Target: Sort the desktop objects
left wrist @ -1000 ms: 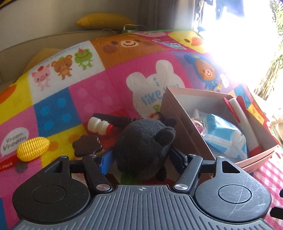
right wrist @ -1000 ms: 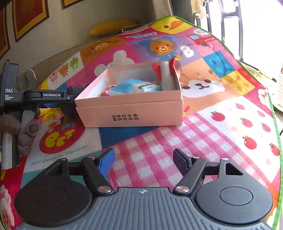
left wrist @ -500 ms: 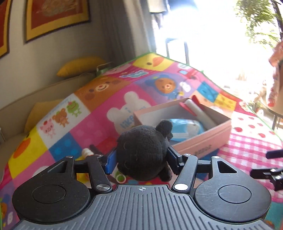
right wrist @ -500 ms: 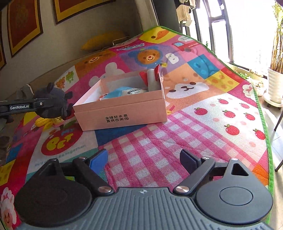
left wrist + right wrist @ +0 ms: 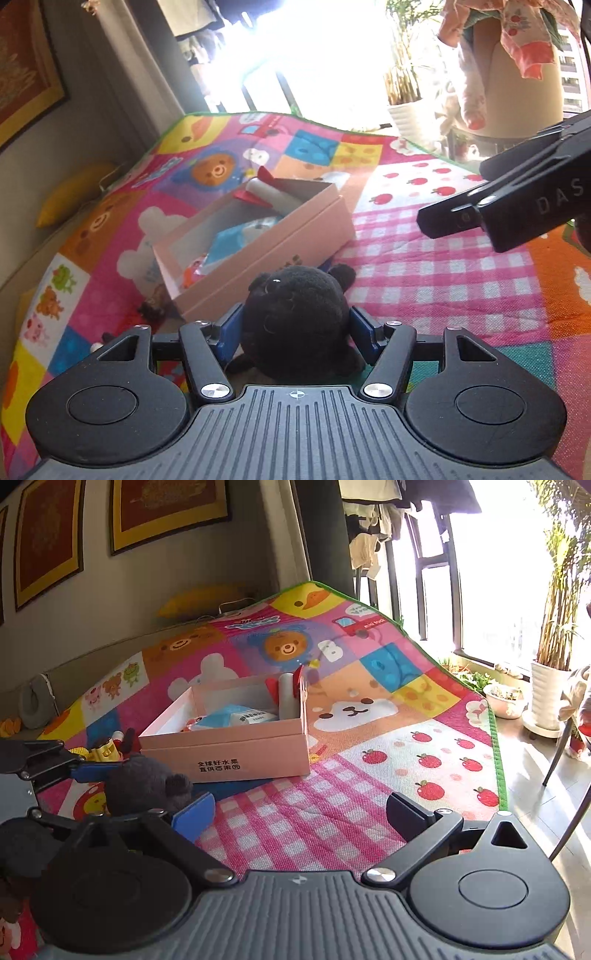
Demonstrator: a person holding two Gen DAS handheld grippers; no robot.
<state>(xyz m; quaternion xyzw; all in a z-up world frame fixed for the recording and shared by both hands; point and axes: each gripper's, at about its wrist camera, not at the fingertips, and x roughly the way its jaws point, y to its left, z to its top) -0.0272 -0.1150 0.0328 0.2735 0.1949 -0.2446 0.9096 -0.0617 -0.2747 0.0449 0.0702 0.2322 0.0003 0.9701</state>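
Observation:
My left gripper [image 5: 295,328] is shut on a black plush toy [image 5: 295,314] and holds it in the air, in front of the near side of the pink box [image 5: 266,254]. The box holds a blue packet [image 5: 236,240], a white tube with red fins [image 5: 266,192] and a small orange item. In the right wrist view the plush [image 5: 144,782] sits between the left gripper's blue pads, left of the box [image 5: 229,753]. My right gripper [image 5: 299,812] is open and empty above the checked part of the mat.
Small toys lie on the colourful play mat [image 5: 424,258] left of the box, among them a gold item [image 5: 101,751] and a dark figure [image 5: 153,306]. The right gripper's body [image 5: 517,206] hangs at the right. Potted plants [image 5: 550,686] stand by the window past the mat's green edge.
My left gripper has lifted the black plush off the mat and swung right, round to the box's near side. My right gripper has risen and drawn back, still open.

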